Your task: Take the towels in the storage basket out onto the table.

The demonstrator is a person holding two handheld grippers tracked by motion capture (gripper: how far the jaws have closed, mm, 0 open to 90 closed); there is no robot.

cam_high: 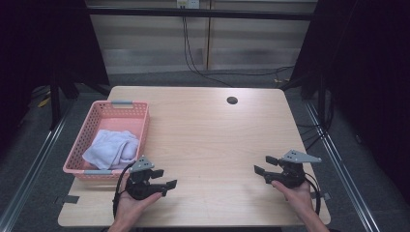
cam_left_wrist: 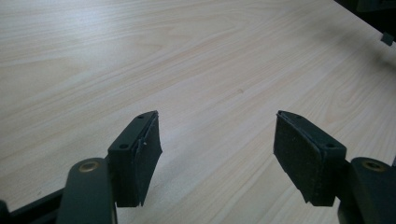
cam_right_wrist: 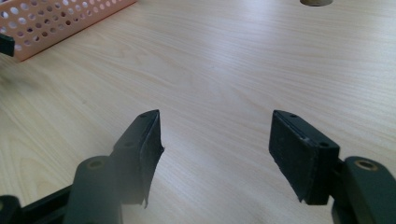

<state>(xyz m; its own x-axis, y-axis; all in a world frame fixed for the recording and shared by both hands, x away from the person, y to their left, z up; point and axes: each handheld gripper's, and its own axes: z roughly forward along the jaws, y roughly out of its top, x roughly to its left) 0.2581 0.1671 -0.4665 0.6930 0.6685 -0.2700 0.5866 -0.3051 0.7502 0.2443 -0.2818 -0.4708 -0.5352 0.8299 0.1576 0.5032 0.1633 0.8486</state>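
A pink perforated basket (cam_high: pixel 141 121) stands at the table's left edge, with a crumpled white towel (cam_high: pixel 112 149) lying inside it. Just in front of the basket's near corner, a hand holds my left gripper (cam_high: pixel 163 179) low over the wood, jaws pointing right. It is open with only bare tabletop between the pads (cam_left_wrist: pixel 217 154). My right gripper (cam_high: pixel 265 165) is held near the front right of the table, pointing left, also open and empty (cam_right_wrist: pixel 215 154). A corner of the basket (cam_right_wrist: pixel 51 23) appears at the upper left of the right gripper view.
The light wooden table (cam_high: pixel 208 135) has a round cable hole (cam_high: pixel 232 100) near its far edge, also seen as the hole (cam_right_wrist: pixel 316 2) in the right gripper view. Black curtains and metal rails flank the table; cables run along the floor behind it.
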